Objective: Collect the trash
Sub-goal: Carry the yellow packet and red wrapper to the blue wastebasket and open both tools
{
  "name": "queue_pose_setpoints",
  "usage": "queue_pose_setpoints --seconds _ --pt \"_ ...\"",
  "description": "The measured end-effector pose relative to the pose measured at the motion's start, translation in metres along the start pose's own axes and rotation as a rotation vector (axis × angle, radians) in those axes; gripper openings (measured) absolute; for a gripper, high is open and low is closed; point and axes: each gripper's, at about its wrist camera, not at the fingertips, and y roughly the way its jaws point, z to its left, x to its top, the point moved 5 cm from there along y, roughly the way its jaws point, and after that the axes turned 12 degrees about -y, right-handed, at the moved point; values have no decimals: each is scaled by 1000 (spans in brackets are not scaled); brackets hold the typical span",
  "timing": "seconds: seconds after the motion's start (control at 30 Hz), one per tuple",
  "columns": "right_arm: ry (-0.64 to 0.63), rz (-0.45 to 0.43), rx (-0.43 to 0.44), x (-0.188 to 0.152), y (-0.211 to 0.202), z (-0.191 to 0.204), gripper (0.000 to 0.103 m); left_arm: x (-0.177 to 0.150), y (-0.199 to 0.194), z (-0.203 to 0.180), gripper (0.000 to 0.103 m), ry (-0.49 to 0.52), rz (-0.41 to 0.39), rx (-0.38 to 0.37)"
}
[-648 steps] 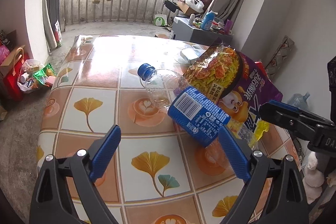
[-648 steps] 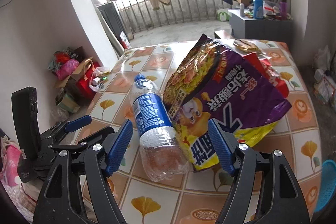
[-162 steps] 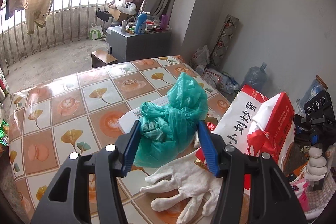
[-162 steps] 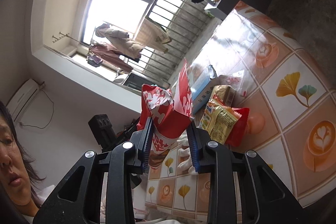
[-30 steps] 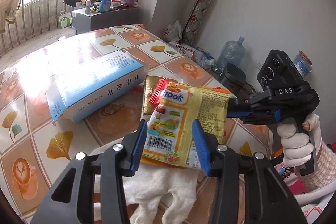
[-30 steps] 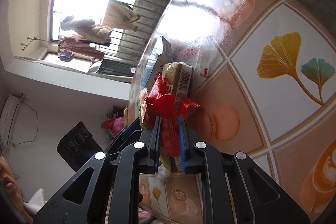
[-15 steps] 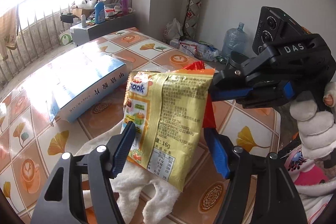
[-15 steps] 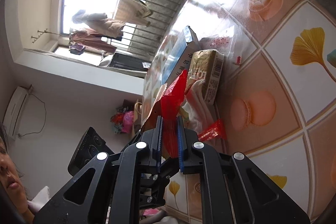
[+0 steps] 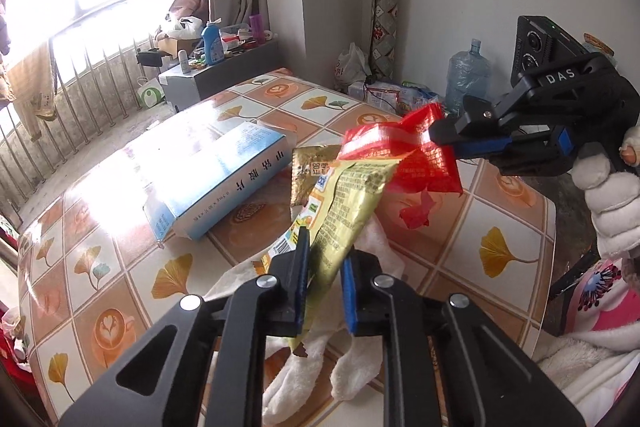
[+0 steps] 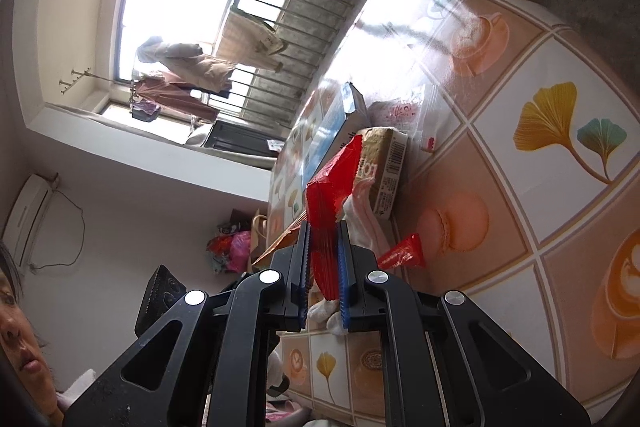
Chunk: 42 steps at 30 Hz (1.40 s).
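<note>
Holding a yellow snack wrapper (image 9: 352,195) upright, our left gripper (image 9: 324,291) has just been closing and now its blue pads pinch the wrapper's lower part. The wrapper's top end meets a red wrapper (image 9: 416,155), which our right gripper (image 9: 444,143) clamps from the right side with narrow jaws; in the right wrist view the same red wrapper (image 10: 326,211) fills the slit between that gripper's (image 10: 324,267) pads. Both wrappers hang above the tiled table (image 9: 120,267), over a white glove (image 9: 372,251) lying flat near the table's near edge.

Left of the wrappers a blue box (image 9: 212,183) lies on its side, and just behind the yellow wrapper sits a gold packet (image 9: 308,171). A small red scrap (image 9: 416,211) lies on the tiles below the red wrapper. The table's right edge runs close under our right hand (image 9: 612,199), with floor clutter and a water jug (image 9: 468,75) beyond it. The widest free surface is the far, sunlit part of the table toward the railing, and the tiles at the left.

Half a second ago our left jaws stood wide around the yellow wrapper; now they grip it, and it stands narrower and more edge-on. A second ago the red wrapper lay lower among the pile; now it is lifted clear.
</note>
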Motion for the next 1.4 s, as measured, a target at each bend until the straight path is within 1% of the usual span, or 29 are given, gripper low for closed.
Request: queue_pose_setpoints --seconds 0.1,0.23,0.4,0.53,0.63,0.7,0.8,0.9,1.0,1.03,1.13,1.2,1.23,1.4 --pt "8 -33 22 2 -7 2 10 8 -10 11 6 -60 -16 -3" --pt "2 -79 39 5 -20 4 10 22 -25 25 4 -142 -44 -31" --pt "-11 -163 51 9 -51 1 10 47 -43 22 4 -136 -115 -26" --pt "-22 -258 20 15 -86 -6 10 71 -47 2 4 -121 -145 -84" --pt "-28 -352 -48 20 -122 -17 10 93 -40 -27 4 -84 -153 -155" --pt "-27 -423 -110 20 -150 -26 10 106 -31 -53 4 -61 -142 -224" --pt "-9 -532 -211 18 -193 -43 10 126 -8 -99 4 -24 -97 -330" --pt "23 -626 -356 11 -231 -64 10 139 21 -149 4 16 -25 -434" --pt "84 -681 -495 3 -258 -91 10 145 55 -198 4 58 59 -529" --pt "109 -688 -544 0 -264 -101 10 145 69 -215 4 75 96 -557" --pt "183 -691 -659 -5 -276 -134 10 141 110 -260 4 115 186 -602" --pt "246 -670 -744 -8 -276 -156 10 137 138 -289 4 132 249 -613" --pt "272 -658 -773 -10 -275 -166 10 135 152 -302 4 143 274 -613" --pt "394 -624 -827 -26 -279 -221 10 119 215 -369 4 212 394 -616"
